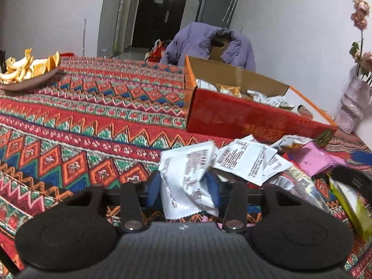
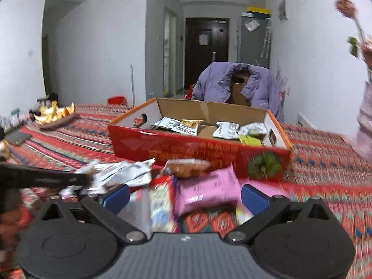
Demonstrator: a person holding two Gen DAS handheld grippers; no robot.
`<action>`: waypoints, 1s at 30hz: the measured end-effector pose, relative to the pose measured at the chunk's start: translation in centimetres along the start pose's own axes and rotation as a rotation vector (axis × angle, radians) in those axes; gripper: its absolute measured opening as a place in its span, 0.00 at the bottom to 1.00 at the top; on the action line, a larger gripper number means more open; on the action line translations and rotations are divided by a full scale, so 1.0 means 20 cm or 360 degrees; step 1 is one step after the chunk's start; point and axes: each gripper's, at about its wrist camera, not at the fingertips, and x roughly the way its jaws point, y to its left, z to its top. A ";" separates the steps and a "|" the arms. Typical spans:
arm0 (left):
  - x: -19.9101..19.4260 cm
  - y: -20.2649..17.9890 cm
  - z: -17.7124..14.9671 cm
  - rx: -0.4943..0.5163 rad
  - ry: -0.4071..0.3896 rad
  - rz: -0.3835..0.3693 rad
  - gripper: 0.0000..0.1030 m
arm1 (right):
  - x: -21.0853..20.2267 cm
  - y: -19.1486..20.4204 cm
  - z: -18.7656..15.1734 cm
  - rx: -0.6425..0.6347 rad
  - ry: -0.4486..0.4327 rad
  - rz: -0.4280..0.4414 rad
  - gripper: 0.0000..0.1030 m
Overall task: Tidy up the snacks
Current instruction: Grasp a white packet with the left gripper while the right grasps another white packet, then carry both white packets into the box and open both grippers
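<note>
I am in a home: beyond my patterned tablecloth (image 1: 93,116) a purple jacket (image 2: 234,81) drapes a chair, with the dark front door (image 2: 205,51) behind it.

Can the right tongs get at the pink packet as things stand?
Probably yes: the right tongs stand open with the pink packet lying between the blue pads, uncovered on top; other packets only crowd its left edge.

My left gripper (image 1: 189,194) clamps a white snack packet (image 1: 188,174) between its blue pads. Further packets (image 1: 251,160) lie just beyond, before the red box (image 1: 251,118) on the tablecloth (image 1: 81,121).
</note>
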 end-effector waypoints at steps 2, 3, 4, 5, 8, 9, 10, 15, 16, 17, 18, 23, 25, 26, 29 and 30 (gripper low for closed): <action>-0.03 0.01 0.01 -0.0011 -0.0017 -0.0001 0.39 | 0.11 -0.01 0.06 -0.0013 0.0020 0.0026 0.98; -0.05 0.01 0.01 -0.0015 -0.0022 -0.0001 0.39 | 0.18 -0.01 0.08 -0.0026 0.0041 0.0042 0.98; -0.06 0.01 0.01 -0.0014 -0.0023 0.0013 0.38 | 0.24 -0.01 0.10 -0.0053 0.0064 0.0043 0.98; -0.07 0.01 0.01 -0.0009 -0.0031 0.0023 0.38 | 0.29 0.00 0.11 -0.0085 0.0087 0.0045 0.91; -0.11 0.01 0.02 0.0008 -0.0058 0.0035 0.38 | 0.43 -0.02 0.12 -0.0105 0.0168 0.0094 0.78; -0.13 0.01 0.02 0.0006 -0.0062 0.0034 0.38 | 0.47 -0.03 0.12 -0.0091 0.0209 0.0130 0.69; -0.14 0.01 0.03 0.0001 -0.0065 0.0030 0.38 | 0.50 -0.05 0.11 -0.0065 0.0251 0.0187 0.65; -0.20 -0.01 0.04 -0.0021 -0.0090 0.0043 0.38 | 0.46 -0.08 0.11 -0.0034 0.0228 0.0219 0.61; -0.20 -0.01 0.04 -0.0033 -0.0091 0.0050 0.38 | 0.43 -0.08 0.11 -0.0027 0.0206 0.0218 0.61; -0.22 -0.01 0.04 -0.0041 -0.0096 0.0052 0.38 | 0.39 -0.08 0.11 -0.0028 0.0179 0.0211 0.61; -0.23 -0.02 0.04 -0.0045 -0.0105 0.0055 0.38 | 0.35 -0.09 0.11 -0.0034 0.0156 0.0201 0.61; -0.36 -0.10 0.03 -0.0011 -0.0163 0.0005 0.38 | 0.03 -0.09 0.11 -0.0001 -0.0016 0.0137 0.61; -0.41 -0.15 0.01 0.0009 -0.0171 -0.0027 0.38 | -0.10 -0.08 0.08 0.0008 -0.0063 0.0127 0.61; -0.44 -0.18 0.00 0.0021 -0.0175 -0.0043 0.38 | -0.16 -0.08 0.06 0.0013 -0.0079 0.0130 0.61; -0.50 -0.26 -0.05 0.0046 -0.0178 -0.0094 0.38 | -0.34 -0.09 -0.01 0.0057 -0.0109 0.0117 0.61; -0.52 -0.28 -0.07 0.0048 -0.0176 -0.0112 0.38 | -0.40 -0.10 -0.03 0.0076 -0.0116 0.0108 0.61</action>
